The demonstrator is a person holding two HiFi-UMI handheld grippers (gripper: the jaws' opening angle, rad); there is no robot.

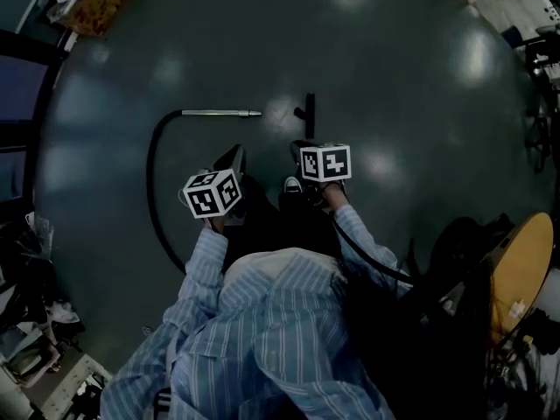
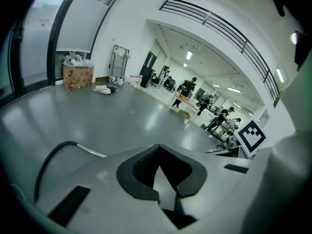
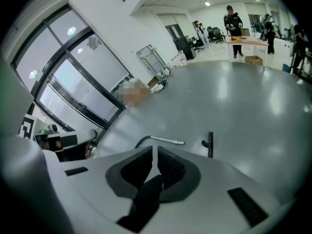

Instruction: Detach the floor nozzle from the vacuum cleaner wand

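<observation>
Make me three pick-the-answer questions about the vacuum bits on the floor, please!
1. How do the nozzle and the wand lie?
A. joined together
B. apart on the floor
C. both lifted up

2. What colour is the wand?
A. silver
B. red
C. yellow

3. How is the left gripper?
A. wide open
B. shut on the wand
C. shut and empty

Answers:
1 B: bare floor shows between the nozzle and the wand's tip.
2 A: the wand gleams silver against the dark floor.
3 C: its jaws meet with nothing between them.
</observation>
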